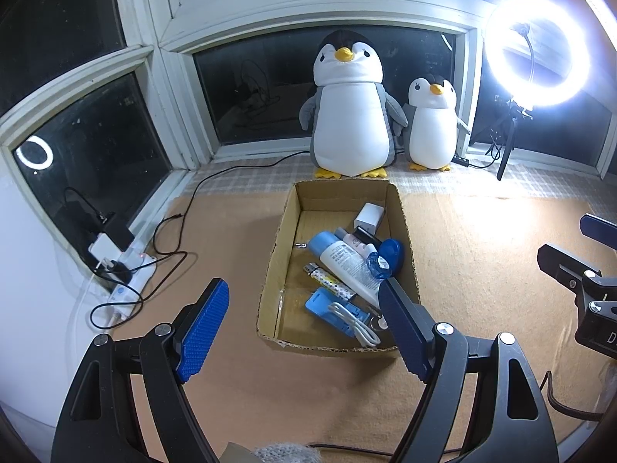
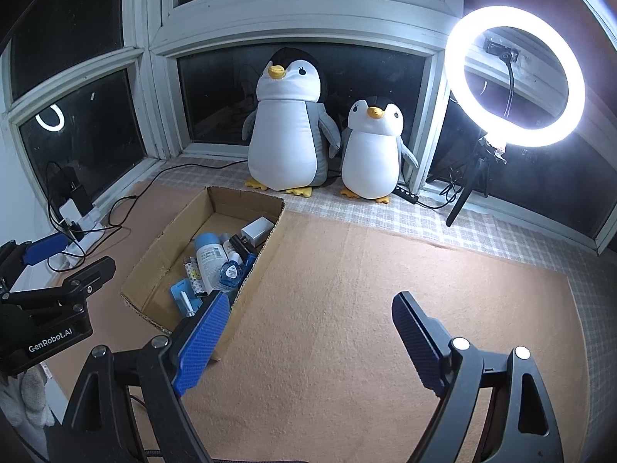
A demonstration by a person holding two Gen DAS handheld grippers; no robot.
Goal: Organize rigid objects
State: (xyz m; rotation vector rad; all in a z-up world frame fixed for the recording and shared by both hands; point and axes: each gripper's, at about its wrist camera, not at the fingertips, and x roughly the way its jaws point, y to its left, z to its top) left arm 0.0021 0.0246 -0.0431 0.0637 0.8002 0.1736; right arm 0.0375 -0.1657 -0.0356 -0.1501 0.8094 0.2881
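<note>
My orange-tan carpeted platform [image 1: 231,386] carries an open brown cardboard box [image 1: 277,254], a white power strip [image 1: 127,285] and a black cable [image 1: 169,243].

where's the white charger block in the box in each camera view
Left wrist: the white charger block lies at the far end of the cardboard box, just above centre.
Right wrist: the white charger block sits left of centre, against the box's far right wall.
Shared landmark: the big plush penguin behind the box.
</note>
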